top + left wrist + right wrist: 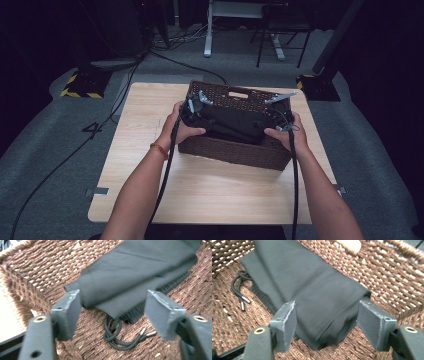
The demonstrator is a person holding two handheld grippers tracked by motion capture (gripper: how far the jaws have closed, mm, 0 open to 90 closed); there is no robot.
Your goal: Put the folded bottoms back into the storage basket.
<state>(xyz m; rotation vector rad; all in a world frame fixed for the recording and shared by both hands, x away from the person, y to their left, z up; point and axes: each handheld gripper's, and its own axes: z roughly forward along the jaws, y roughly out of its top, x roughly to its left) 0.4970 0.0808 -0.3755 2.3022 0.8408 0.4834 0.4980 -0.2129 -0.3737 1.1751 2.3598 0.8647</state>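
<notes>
So the thing being handled is a folded black garment (312,290), plain dark fabric in a long flat bundle, with a ribbed hem along one side and a black drawstring (117,336) with metal tips curling out from under it. It's lying on the bottom of a brown woven basket (235,152), which sits toward the far right corner of the wooden table (150,170).

Both grippers are down inside the basket over the ends of the bundle. The left gripper (113,307) has its jaws spread apart with the fabric lying between them, pads not pressing it. Same for the right gripper (325,320), wide apart over the other end.

From the high view the hands and grippers cover most of the garment, and the left gripper view is a bit blurry.
</notes>
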